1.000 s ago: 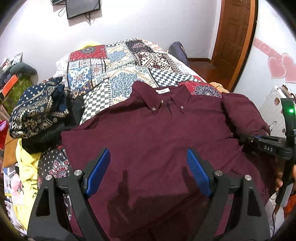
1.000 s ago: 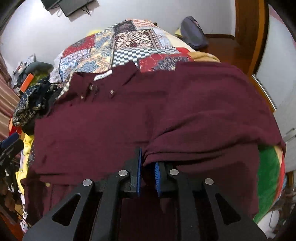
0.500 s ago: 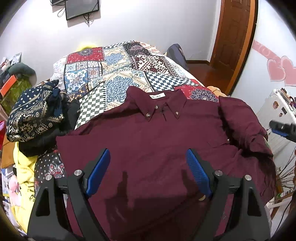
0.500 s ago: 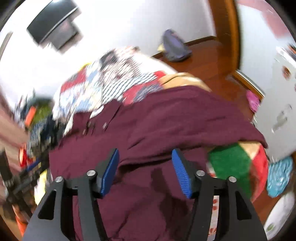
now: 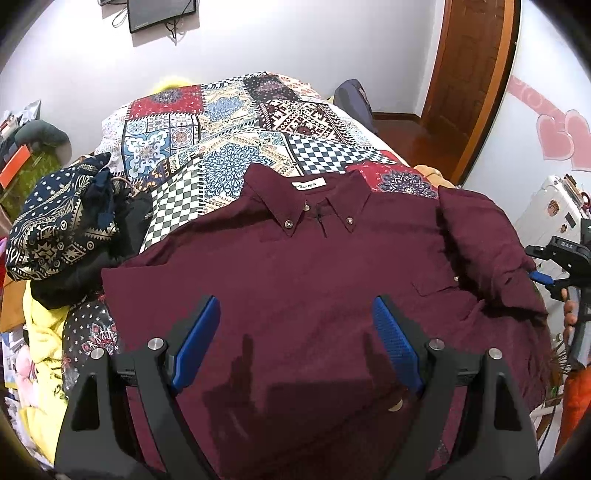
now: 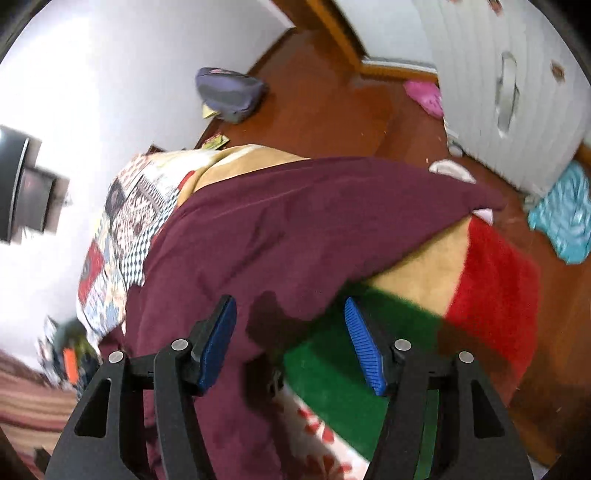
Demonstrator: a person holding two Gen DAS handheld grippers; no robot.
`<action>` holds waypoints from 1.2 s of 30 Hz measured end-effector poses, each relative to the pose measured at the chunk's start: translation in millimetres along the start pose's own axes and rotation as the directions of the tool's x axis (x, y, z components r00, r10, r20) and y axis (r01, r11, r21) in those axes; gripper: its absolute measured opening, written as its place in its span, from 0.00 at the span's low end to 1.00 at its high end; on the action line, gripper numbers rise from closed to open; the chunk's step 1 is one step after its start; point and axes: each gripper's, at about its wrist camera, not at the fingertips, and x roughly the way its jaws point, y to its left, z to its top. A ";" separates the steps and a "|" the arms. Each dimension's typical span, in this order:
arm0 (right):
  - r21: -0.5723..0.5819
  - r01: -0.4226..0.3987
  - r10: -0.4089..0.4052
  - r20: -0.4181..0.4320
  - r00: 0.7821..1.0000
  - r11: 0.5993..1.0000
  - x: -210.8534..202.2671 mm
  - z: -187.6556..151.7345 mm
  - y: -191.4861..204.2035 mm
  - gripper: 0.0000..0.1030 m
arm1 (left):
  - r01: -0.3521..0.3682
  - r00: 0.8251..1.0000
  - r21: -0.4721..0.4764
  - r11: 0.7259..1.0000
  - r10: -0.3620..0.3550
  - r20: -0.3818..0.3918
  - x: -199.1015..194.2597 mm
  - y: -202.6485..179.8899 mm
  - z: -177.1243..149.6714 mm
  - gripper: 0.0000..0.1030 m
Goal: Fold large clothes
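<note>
Maroon shirt (image 5: 314, 280) lies front-up on the patchwork bed (image 5: 221, 147), collar far. Left gripper (image 5: 295, 339) hovers over its near hem, fingers apart, empty. Right gripper (image 6: 291, 339) at shirt's right edge, fingers just parted, gripping nothing.

Patchwork quilt (image 5: 229, 147) covers bed, w/ red, blue, checker squares. Dark blue patterned cloth (image 5: 55, 225) piled at left edge, yellow cloth (image 5: 44, 354) below it. Black screen (image 5: 159, 13) on white wall. Brown wood door (image 5: 472, 74) at right, pink hearts (image 5: 561, 136) on wall beside it. Purple bag (image 6: 229, 92) on wood floor. Red-green-tan blanket (image 6: 461, 295) hangs off bed side. Teal cloth (image 6: 565, 218) on floor near white cupboard (image 6: 498, 74).
</note>
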 end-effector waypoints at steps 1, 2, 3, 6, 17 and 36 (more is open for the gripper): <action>0.015 -0.001 0.001 0.001 1.000 1.000 3.9 3.0 -2.8 0.56 | -0.002 1.000 -0.002 1.000 0.002 -0.001 0.4 0.0 0.0 0.82; 0.033 0.002 -0.002 0.009 1.000 0.999 11.1 5.4 -5.1 0.56 | -0.003 1.000 -0.006 1.000 0.003 -0.002 0.8 0.5 0.2 0.82; 0.039 0.003 -0.004 0.015 1.000 0.999 9.2 6.9 -7.8 0.55 | -0.003 1.000 -0.009 1.000 0.002 -0.004 1.4 1.2 0.3 0.82; 0.034 0.033 -0.035 0.056 0.998 0.999 10.6 12.6 -5.4 0.31 | -0.010 1.000 -0.012 1.000 0.010 -0.005 2.3 3.2 0.4 0.82; -0.295 0.097 0.002 0.320 0.948 0.951 -63.9 9.0 92.0 0.09 | -0.025 0.999 -0.022 0.999 0.026 0.025 -7.5 12.7 0.5 0.82; -0.784 -0.215 0.339 -0.007 0.941 0.582 -52.7 -138.7 301.3 0.08 | -0.051 0.987 -0.136 0.989 0.071 0.146 -60.9 76.1 -13.5 0.82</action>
